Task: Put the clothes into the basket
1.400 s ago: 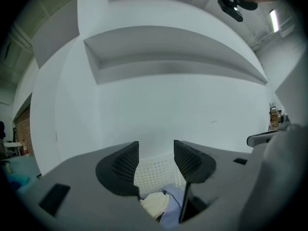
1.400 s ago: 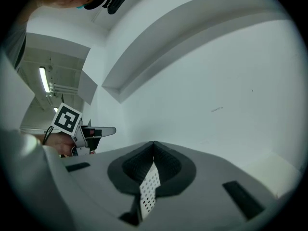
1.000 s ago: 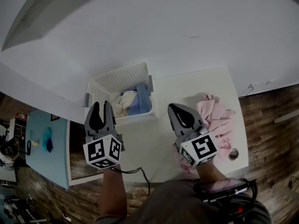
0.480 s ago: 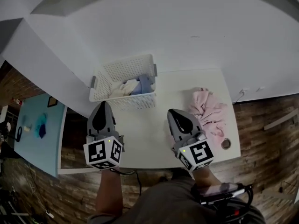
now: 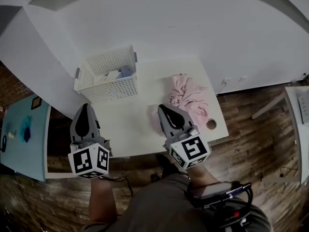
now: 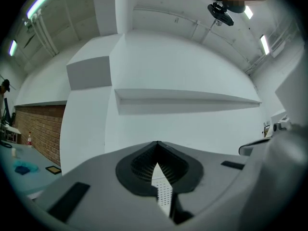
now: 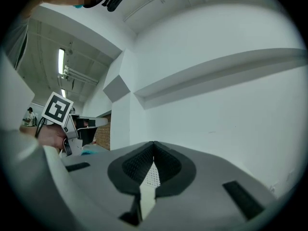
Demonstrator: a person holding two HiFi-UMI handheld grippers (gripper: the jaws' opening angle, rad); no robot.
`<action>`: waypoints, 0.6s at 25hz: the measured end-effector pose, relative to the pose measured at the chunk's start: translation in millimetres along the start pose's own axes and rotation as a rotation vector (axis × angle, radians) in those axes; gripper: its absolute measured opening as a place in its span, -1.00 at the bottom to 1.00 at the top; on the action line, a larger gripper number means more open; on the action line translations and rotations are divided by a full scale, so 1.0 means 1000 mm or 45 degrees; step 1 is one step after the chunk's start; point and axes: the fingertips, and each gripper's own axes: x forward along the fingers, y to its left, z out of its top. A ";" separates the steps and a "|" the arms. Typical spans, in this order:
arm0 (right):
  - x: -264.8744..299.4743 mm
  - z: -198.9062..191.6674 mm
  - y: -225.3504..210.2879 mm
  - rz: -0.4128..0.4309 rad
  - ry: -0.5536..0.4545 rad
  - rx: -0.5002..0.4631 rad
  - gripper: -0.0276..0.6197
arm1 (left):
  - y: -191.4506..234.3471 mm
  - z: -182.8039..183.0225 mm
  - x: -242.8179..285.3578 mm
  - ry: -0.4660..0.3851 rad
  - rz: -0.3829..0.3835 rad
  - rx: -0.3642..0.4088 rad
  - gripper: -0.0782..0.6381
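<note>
Pink clothes [image 5: 188,96]: crumpled heap on right part of table [image 5: 137,122], well apart from basket [image 5: 107,87] at back left corner. Soft, light, limp; I expect it to drape and trail, nothing fragile. Best pinch thick fold at top of heap. Basket already holds pale and blue clothes [image 5: 117,74]. My left gripper [image 5: 84,106] and right gripper [image 5: 161,108]: jaws pressed together, nothing between. No readable writing, only square markers on cubes.
</note>
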 end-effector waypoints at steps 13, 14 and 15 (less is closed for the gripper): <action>-0.070 -0.010 -0.038 -0.190 0.028 -0.010 -0.90 | -0.059 0.000 -0.011 -0.056 -0.095 -0.006 -0.76; -0.072 -0.010 -0.043 -0.205 0.030 -0.008 -0.90 | -0.064 0.000 -0.009 -0.054 -0.108 -0.008 -0.76; -0.074 -0.011 -0.047 -0.218 0.033 -0.006 -0.90 | -0.068 -0.001 -0.007 -0.052 -0.120 -0.011 -0.76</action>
